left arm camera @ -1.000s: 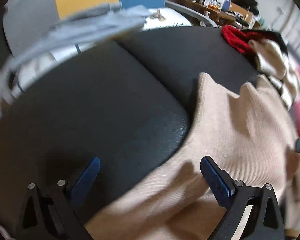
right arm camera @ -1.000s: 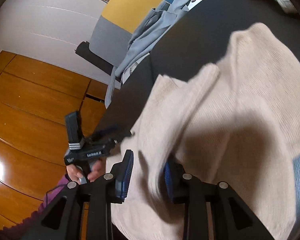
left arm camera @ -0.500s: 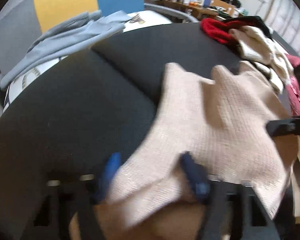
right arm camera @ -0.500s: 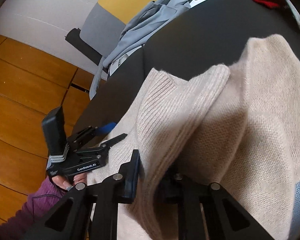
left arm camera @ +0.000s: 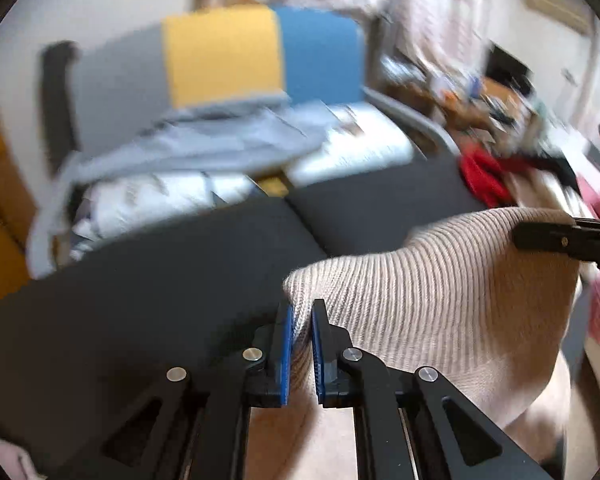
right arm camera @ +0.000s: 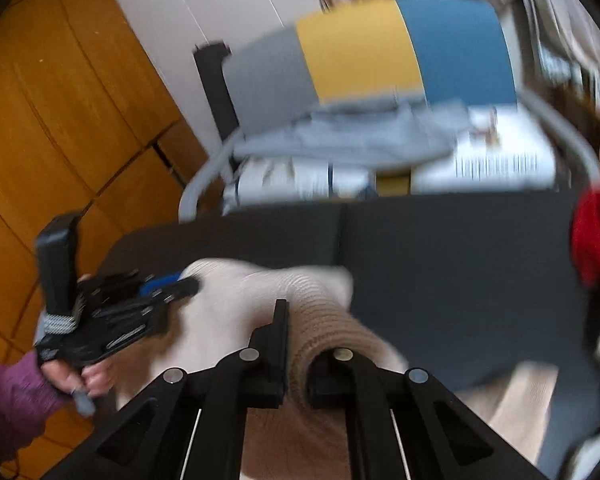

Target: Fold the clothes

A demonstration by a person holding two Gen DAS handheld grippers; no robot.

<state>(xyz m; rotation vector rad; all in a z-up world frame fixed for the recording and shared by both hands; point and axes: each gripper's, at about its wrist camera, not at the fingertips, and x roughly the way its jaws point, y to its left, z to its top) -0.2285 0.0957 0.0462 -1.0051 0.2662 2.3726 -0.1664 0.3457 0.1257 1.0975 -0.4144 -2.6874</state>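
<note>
A beige knitted sweater point(left arm camera: 432, 292) is held raised above the black table point(left arm camera: 148, 280), its ribbed edge pinched between the closed fingers of the left gripper point(left arm camera: 301, 312) and of the right gripper point(right arm camera: 298, 320). A red garment point(right arm camera: 594, 236) is seen at the table's far side.

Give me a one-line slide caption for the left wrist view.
Left claw shut on the ribbed edge of a beige sweater, raised above the black cushion.

We seem to be in a lived-in home room: wooden floor point(right arm camera: 40, 128), a grey, yellow and blue chair point(left arm camera: 220, 56) beyond the tongs, a clothes pile point(left arm camera: 512, 176) right.
</note>
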